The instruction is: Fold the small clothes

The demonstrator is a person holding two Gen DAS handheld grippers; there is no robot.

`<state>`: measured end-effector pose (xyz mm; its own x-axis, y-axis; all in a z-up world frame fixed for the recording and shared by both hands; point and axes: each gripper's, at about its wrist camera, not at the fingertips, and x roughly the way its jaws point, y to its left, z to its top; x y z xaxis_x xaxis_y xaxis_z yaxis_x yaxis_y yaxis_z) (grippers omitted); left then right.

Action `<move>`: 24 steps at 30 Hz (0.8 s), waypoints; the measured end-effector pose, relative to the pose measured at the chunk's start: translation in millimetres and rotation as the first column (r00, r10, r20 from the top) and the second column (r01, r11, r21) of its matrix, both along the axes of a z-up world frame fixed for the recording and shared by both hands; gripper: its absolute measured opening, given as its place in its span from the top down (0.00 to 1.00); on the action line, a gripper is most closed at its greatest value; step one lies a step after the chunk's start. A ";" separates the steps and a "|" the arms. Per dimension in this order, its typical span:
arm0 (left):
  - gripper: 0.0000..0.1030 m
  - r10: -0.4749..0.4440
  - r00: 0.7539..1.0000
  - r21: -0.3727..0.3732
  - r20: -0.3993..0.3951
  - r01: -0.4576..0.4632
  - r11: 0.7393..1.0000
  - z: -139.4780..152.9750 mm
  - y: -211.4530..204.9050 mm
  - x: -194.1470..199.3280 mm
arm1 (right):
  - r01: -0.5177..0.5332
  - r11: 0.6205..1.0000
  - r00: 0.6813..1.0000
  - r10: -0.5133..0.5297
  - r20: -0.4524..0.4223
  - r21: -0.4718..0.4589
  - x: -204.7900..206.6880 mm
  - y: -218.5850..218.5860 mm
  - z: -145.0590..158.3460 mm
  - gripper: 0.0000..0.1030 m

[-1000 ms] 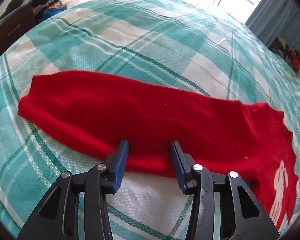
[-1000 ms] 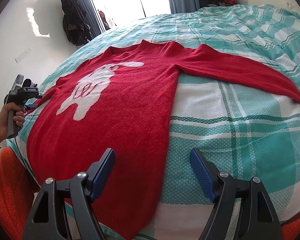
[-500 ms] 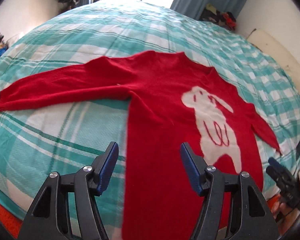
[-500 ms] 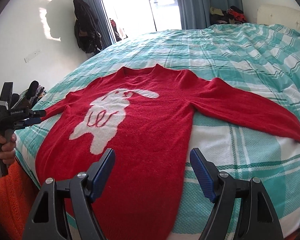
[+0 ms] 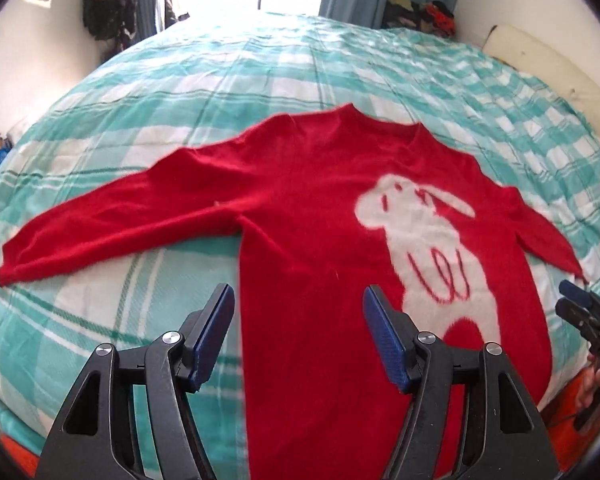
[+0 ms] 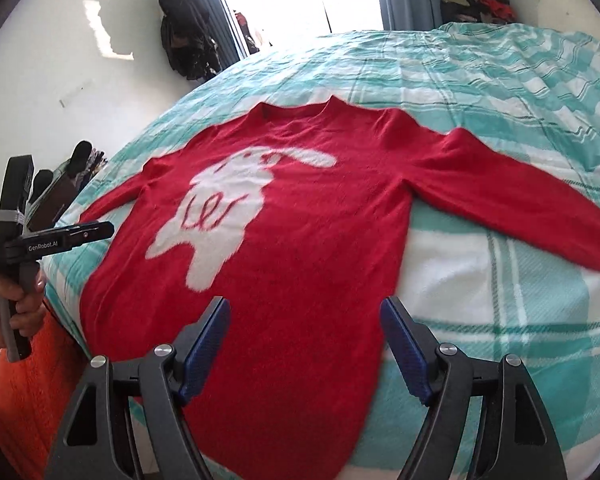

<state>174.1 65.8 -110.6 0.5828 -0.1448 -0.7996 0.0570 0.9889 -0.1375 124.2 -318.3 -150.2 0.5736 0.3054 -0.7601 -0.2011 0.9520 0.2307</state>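
Lying flat and face up on the teal-and-white plaid bedspread, the red sweater has its hem at the near edge of the bed, its neckline toward the far edge and both sleeves spread sideways. A white rabbit motif covers its chest. Above the hem, the left gripper has just been widening its jaws; they stand apart with nothing between them, clear of the knit. The right gripper hovers likewise over the hem, jaws spread and empty. An orange blanket hangs at the bed's near edge.
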 end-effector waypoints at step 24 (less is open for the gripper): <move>0.24 0.169 0.981 0.082 -0.097 -0.161 0.984 -47.8 57.4 -27.0 | 0.660 0.747 0.743 -0.665 -0.080 -0.078 -9.9 -334.6 -7.6 0.34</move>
